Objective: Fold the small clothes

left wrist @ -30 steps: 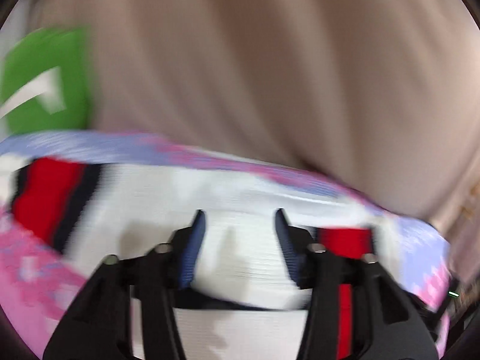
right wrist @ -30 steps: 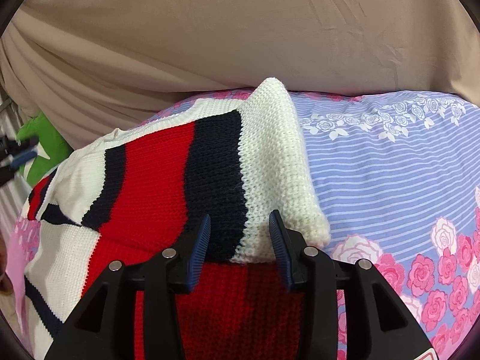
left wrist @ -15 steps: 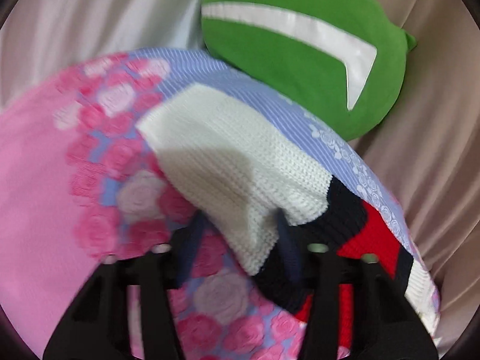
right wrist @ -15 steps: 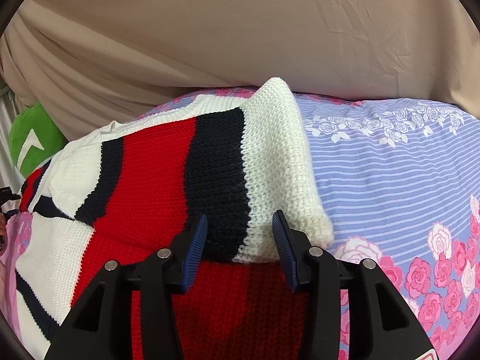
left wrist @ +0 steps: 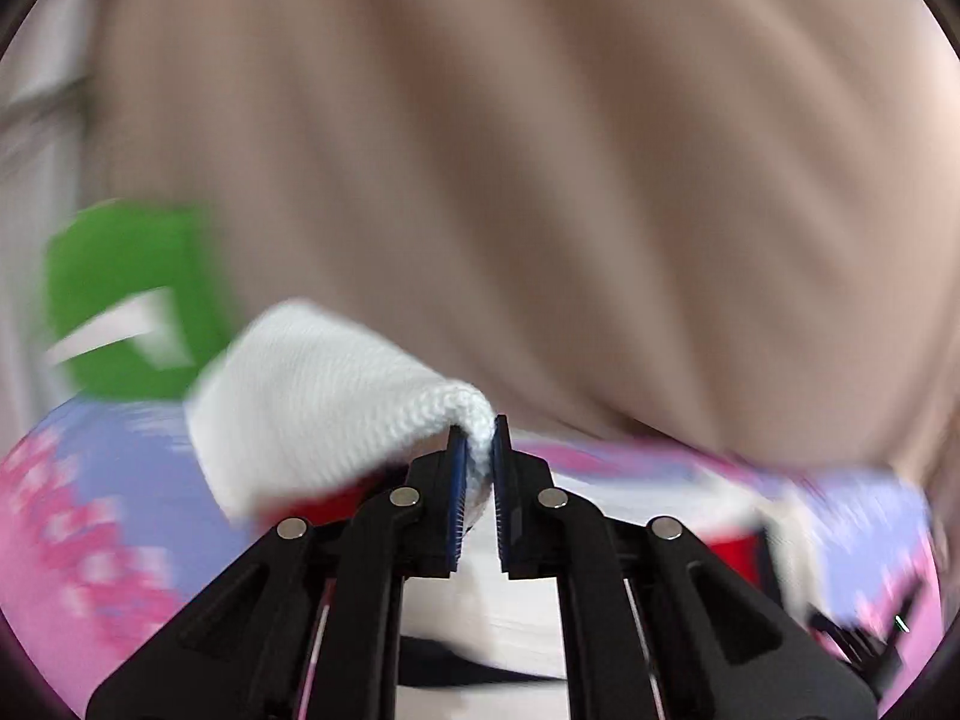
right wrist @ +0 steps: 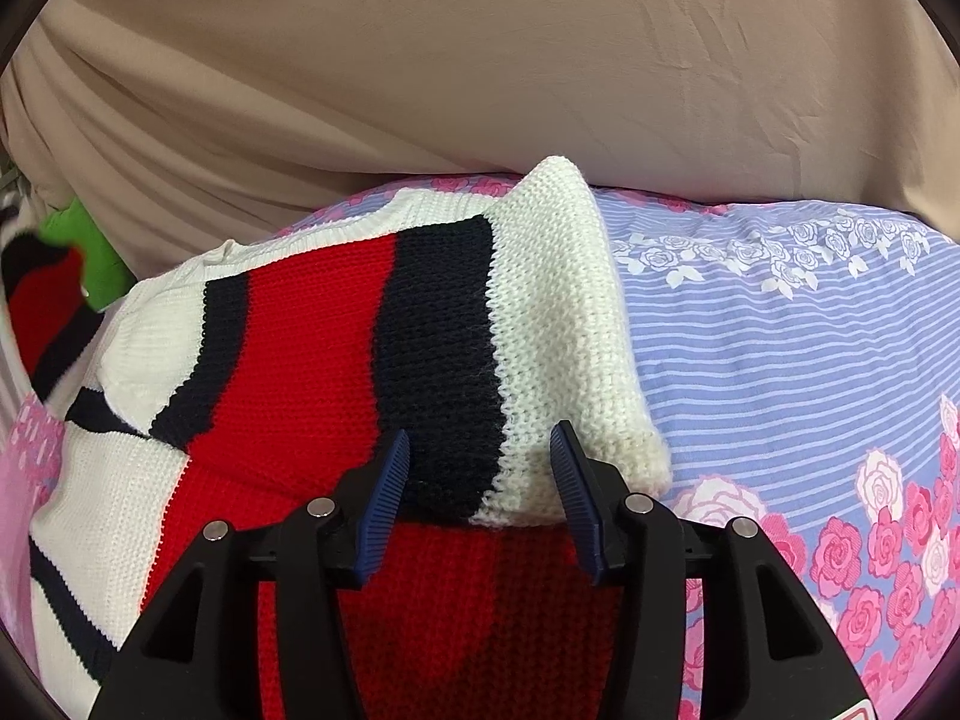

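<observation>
Between the left claw (left wrist: 478,468) tips, white sweater (left wrist: 336,396) knit (blurred).

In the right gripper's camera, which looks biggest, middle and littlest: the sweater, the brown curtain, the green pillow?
1. Brown curtain
2. Sweater, though nearness to the camera inflates it
3. Green pillow, mostly hidden

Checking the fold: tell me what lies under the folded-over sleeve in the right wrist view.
Under the folded sleeve lies the sweater's red body, itself on the floral bedsheet. Whatever sits beneath the sleeve's middle is covered. The right gripper hovers open there.
</observation>
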A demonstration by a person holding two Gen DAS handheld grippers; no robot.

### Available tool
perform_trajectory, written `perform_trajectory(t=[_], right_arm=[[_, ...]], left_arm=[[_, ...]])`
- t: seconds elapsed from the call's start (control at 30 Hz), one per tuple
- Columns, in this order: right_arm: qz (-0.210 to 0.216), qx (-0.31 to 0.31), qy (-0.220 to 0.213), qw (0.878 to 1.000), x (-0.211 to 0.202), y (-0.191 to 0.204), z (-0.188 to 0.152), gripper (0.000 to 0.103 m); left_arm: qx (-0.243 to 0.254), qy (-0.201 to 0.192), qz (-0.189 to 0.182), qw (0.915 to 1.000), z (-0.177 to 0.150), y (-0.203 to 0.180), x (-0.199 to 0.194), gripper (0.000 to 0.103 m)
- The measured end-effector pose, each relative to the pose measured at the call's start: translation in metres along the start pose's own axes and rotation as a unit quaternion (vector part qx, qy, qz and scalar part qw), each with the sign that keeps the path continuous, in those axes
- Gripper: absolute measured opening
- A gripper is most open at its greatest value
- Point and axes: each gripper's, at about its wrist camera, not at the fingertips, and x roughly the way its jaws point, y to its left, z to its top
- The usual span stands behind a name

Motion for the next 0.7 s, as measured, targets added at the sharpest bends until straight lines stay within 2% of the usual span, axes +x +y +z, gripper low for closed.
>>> perform_trajectory(t=[0.07,0.1,0.13,0.17,0.23,0.27,0.33,0.37,0.43,0.5,0.6,0.7], right_arm=[[0.007,0.005,-0.002,1.0,-0.001,-0.002,0.0,0.047],[0.011,0.009,-0.003,1.0,-0.002,-0.004,0.0,0.048],[0.015,0.013,-0.004,1.0,-0.002,-0.006,0.0,0.048],[0.021,0.018,-0.005,1.0,-0.003,-0.008,0.0,0.048],[0.031,0.026,-0.008,0.999,-0.005,-0.013,0.0,0.05],[0.038,0.031,-0.01,0.999,-0.005,-0.015,0.0,0.05],[0.048,0.037,-0.013,0.998,-0.006,-0.018,0.001,0.051],[0.051,0.039,-0.017,0.998,-0.008,-0.019,0.001,0.051],[0.052,0.039,-0.023,0.998,-0.01,-0.018,0.002,0.054],[0.062,0.041,-0.018,0.997,-0.011,-0.019,0.006,0.057],[0.082,0.069,-0.017,0.994,-0.013,-0.019,0.018,0.062],[0.099,0.086,-0.004,0.991,-0.002,-0.017,0.035,0.063]], left_arm=[[0.051,0.041,-0.039,0.9971,-0.03,-0.076,0.024,0.012],[0.067,0.06,-0.051,0.9947,-0.048,-0.102,0.036,0.018],[0.08,0.08,-0.06,0.9918,-0.068,-0.122,0.049,0.028],[0.09,0.103,-0.065,0.9884,-0.093,-0.14,0.064,0.033],[0.093,0.13,-0.059,0.9854,-0.125,-0.149,0.077,0.037],[0.088,0.147,-0.061,0.9833,-0.139,-0.145,0.08,0.037],[0.06,0.162,-0.079,0.9819,-0.145,-0.121,0.073,0.04],[0.046,0.157,-0.087,0.9827,-0.144,-0.106,0.065,0.046],[0.017,0.13,-0.088,0.9875,-0.136,-0.071,0.049,0.068],[0.001,0.099,-0.063,0.9931,-0.13,-0.04,0.032,0.076],[-0.039,0.099,-0.029,0.9939,-0.122,0.005,0.023,0.077],[-0.119,0.142,-0.028,0.9824,-0.126,0.051,0.041,0.077]])
